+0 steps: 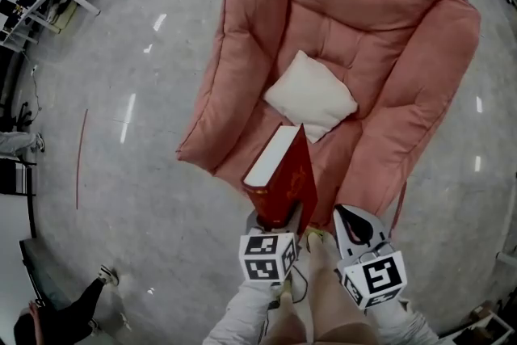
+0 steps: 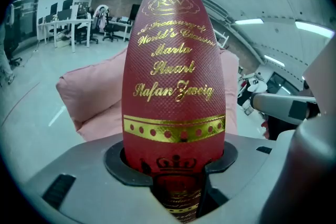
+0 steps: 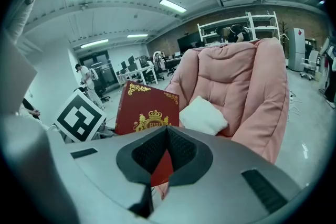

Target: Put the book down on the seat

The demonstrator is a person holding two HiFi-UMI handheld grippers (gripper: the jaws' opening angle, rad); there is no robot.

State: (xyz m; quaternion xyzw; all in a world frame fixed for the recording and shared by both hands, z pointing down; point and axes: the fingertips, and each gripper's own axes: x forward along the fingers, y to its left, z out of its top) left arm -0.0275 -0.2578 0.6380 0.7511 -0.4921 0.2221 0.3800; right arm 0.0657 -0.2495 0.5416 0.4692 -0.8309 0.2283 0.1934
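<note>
Left gripper (image 1: 279, 229) pinches the book (image 1: 283, 174), right gripper (image 1: 349, 220) pressed together, empty; best lowered flat onto the seat (image 1: 351, 161) beside the pillow (image 1: 311, 97).

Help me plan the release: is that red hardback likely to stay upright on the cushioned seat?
Probably stiff: the book shows no sag though the left gripper clamps only one end. Likely hefty, given its thick page block. Stood on edge on the padded seat, it would probably topple flat.

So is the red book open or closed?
Closed. The book has its red covers together around one solid white block of pages, and the left claw grips it across both covers at the spine.
</note>
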